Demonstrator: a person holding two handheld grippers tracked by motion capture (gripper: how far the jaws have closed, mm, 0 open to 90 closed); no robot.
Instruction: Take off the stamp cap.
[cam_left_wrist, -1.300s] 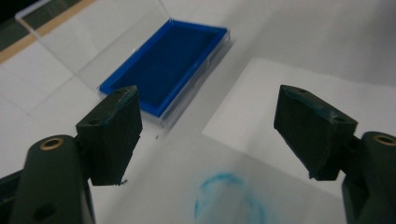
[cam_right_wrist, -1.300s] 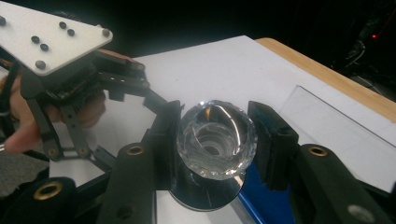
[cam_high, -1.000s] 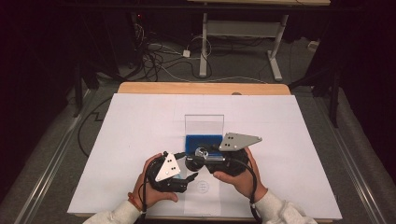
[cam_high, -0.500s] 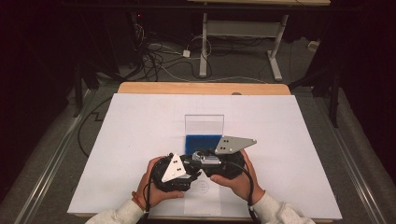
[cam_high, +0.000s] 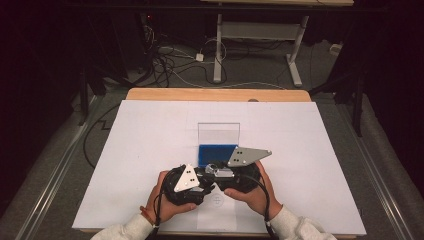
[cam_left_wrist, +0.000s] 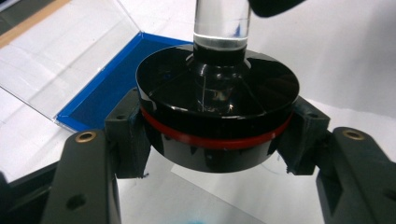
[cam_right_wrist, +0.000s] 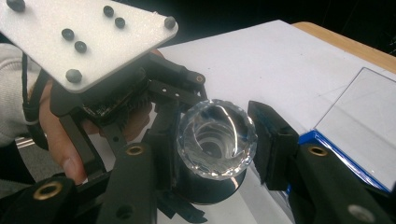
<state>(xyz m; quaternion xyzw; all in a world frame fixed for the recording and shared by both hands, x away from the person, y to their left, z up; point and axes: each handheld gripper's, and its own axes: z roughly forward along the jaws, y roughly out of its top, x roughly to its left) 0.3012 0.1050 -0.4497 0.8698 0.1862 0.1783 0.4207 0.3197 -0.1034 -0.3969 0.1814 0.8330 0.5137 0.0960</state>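
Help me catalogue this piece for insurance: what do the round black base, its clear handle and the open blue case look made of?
Round black base: glossy plastic probably, mirror reflections, red band. Clear handle: faceted glass or acrylic, see-through. Blue case: matte blue tray, transparent plastic-looking lid.

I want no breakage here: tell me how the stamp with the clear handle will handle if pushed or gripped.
The stamp has a broad round black base, so it probably stands steadily. Its glossy rim looks slippery; the left hand-held gripper clamps it at the red band. The clear faceted handle seems rigid, possibly chip-prone; the right hand-held gripper holds it.
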